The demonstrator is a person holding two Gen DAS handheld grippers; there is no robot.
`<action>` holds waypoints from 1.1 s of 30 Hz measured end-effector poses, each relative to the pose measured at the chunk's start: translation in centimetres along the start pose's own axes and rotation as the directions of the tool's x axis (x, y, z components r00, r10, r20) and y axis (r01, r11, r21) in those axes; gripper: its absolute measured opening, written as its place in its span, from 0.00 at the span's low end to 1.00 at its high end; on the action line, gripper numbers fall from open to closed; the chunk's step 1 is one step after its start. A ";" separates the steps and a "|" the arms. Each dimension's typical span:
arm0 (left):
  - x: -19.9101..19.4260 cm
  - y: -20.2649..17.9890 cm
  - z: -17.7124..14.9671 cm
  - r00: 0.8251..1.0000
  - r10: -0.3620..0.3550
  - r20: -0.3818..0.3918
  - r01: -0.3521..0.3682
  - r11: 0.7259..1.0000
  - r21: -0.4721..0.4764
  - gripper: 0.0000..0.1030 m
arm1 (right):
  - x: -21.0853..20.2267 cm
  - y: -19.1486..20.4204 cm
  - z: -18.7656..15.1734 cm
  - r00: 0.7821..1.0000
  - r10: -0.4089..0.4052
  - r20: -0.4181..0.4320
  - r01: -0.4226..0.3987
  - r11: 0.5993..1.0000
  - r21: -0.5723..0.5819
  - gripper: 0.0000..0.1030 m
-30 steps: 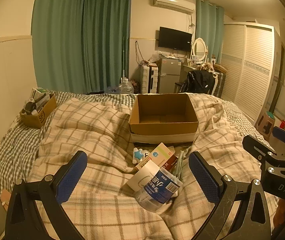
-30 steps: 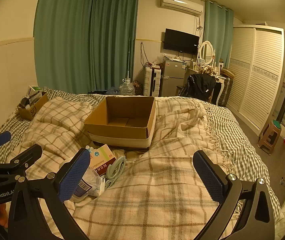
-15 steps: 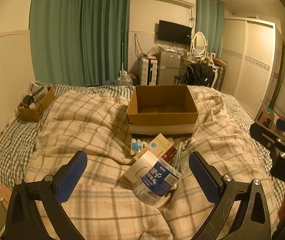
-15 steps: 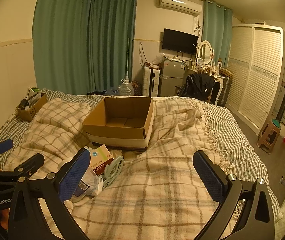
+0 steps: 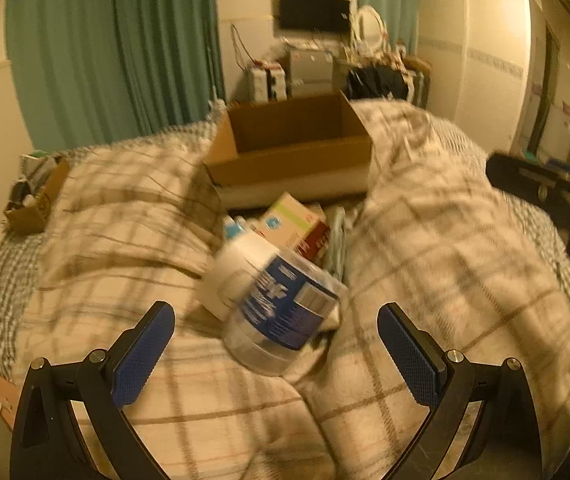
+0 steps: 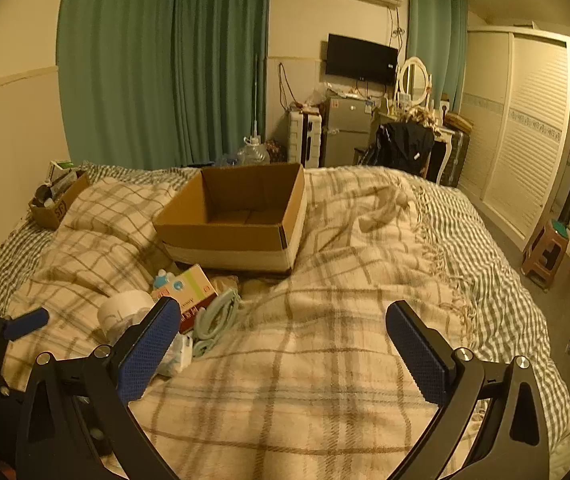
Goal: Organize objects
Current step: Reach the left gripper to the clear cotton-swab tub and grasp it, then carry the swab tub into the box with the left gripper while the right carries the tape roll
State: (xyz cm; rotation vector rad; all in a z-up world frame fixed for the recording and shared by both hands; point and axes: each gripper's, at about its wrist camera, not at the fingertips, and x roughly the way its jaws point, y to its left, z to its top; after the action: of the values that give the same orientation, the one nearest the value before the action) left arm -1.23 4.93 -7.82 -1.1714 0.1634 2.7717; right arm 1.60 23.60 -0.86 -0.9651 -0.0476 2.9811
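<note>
An open, empty cardboard box [image 5: 291, 148] [image 6: 237, 212] sits on the plaid blanket. In front of it lies a pile: a clear plastic bottle with a blue label [image 5: 281, 312], a white roll [image 5: 233, 268] [image 6: 125, 310], a white-and-red carton [image 5: 295, 226] [image 6: 187, 292], a small blue-and-white toy [image 6: 163, 279] and a pale green coiled cable [image 6: 217, 318]. My left gripper [image 5: 277, 354] is open and empty, just short of the bottle. My right gripper [image 6: 285, 350] is open and empty over the blanket, right of the pile.
A small cardboard box of odds and ends [image 6: 55, 200] sits at the bed's far left edge. The blanket [image 6: 345, 260] is rumpled with folds. Right of the bed are a floor strip, a stool [image 6: 547, 250] and wardrobe doors.
My left gripper has moved forward and down toward the bottle, which now looks much larger between the fingers. The right gripper has shifted slightly; the pile has not moved.
</note>
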 end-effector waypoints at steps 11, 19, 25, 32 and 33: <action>5.8 -0.1 0.7 0.991 0.038 -0.129 -0.037 0.999 0.011 1.00 | 4.9 -0.3 -0.7 0.995 0.030 -0.097 -0.031 0.999 -0.009 1.00; 10.2 1.5 -0.7 0.956 -0.056 -0.288 0.034 0.996 -0.082 0.94 | 7.5 0.3 -1.0 0.985 0.051 -0.167 -0.055 0.998 -0.018 1.00; 8.2 2.7 -0.4 0.959 -0.140 -0.248 0.109 0.985 -0.135 0.77 | 7.3 1.0 -0.8 0.985 0.022 -0.173 -0.031 0.998 -0.051 1.00; 2.1 4.2 1.5 0.976 -0.188 -0.110 0.171 0.974 -0.149 0.68 | 4.9 1.9 0.0 0.992 0.020 -0.125 -0.027 0.998 -0.060 1.00; 1.2 4.7 1.7 0.979 -0.186 -0.088 0.171 0.974 -0.150 0.66 | 4.6 2.2 0.0 0.992 0.022 -0.124 -0.030 0.998 -0.064 1.00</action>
State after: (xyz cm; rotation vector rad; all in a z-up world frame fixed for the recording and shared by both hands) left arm -4.02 0.67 -7.22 -1.2909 -0.1268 2.6044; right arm -2.18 21.47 -3.63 -1.1635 -0.1336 2.9534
